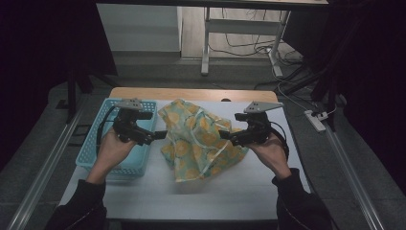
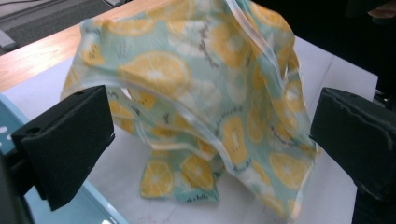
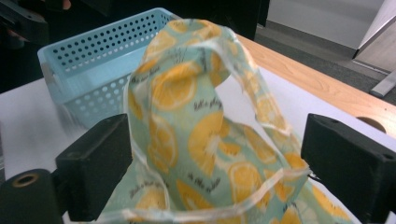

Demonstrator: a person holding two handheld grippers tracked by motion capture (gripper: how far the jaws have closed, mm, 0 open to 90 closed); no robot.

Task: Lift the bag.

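Two hand-held grippers flanked a thin lemon-print cloth [image 1: 201, 139] that lay crumpled in a loose heap on the white counter [image 1: 230, 191], just right of a pale blue basket [image 1: 122, 158]. The left hand-held gripper [image 1: 160, 134] pointed at the cloth's left edge and the right hand-held gripper [image 1: 226, 135] at its right edge. Both had their jaws spread wide; in each gripper view the black pads [image 2: 70, 140] stood well apart with the cloth between them but not pressed by them.

The cloth looked very light and wholly limp, so it would likely sag, fold and trail from whatever point was pinched instead of keeping a shape. It seemed thin enough for light to pass through, and its slight sheen suggested it could slide out of a shallow pinch. Nothing about it looked fragile. The pale hemmed border [image 3: 224, 205] seemed the best place to grip, since the doubled fabric there would give the pads more to bite on. Taking one edge or corner per hand-held gripper would probably let it be spread or lifted evenly.

It had a mint-green ground printed with yellow-orange lemon slices and small dark script, edged in a whitish band. Part of it stood up in a soft peak [image 3: 196, 51], while the lower folds spread flat on the counter.
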